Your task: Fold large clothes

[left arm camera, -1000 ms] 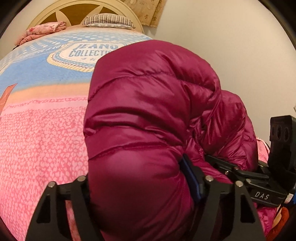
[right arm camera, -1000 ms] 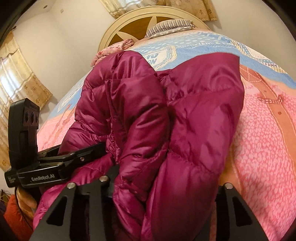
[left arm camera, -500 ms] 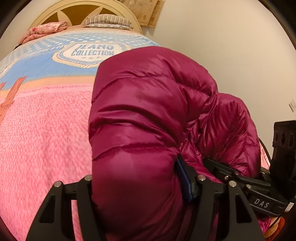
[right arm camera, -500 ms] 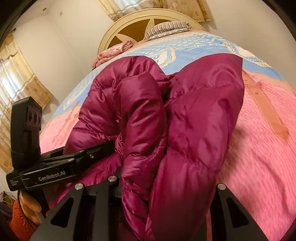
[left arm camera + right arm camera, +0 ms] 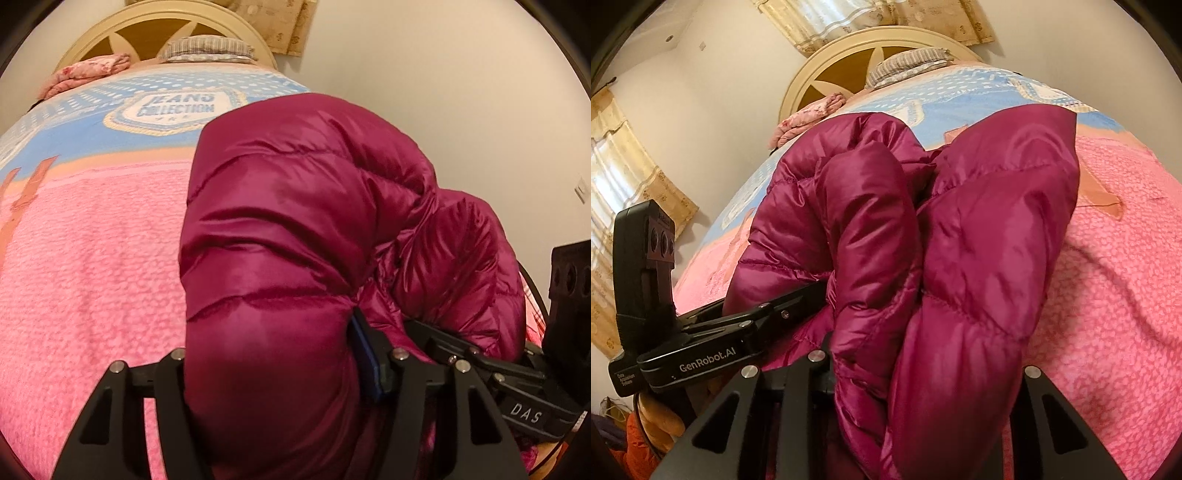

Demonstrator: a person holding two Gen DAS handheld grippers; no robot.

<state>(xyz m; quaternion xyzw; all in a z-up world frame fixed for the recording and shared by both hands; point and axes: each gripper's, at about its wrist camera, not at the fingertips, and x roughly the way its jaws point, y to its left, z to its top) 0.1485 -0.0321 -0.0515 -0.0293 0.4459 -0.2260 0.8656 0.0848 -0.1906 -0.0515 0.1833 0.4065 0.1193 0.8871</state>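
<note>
Filling the centre and lower half of both views above the pink bedspread (image 5: 92,295), the magenta puffer jacket (image 5: 295,229) looks light, squashy and slick, so the left gripper (image 5: 273,373) and right gripper (image 5: 923,373) each pinch a thick bunched fold, sensibly deep.

The jacket (image 5: 295,240) hides both grippers' fingertips. Its lower part is cut off at the bottom edge. Behind it, part of the bed (image 5: 92,277) is covered.
</note>
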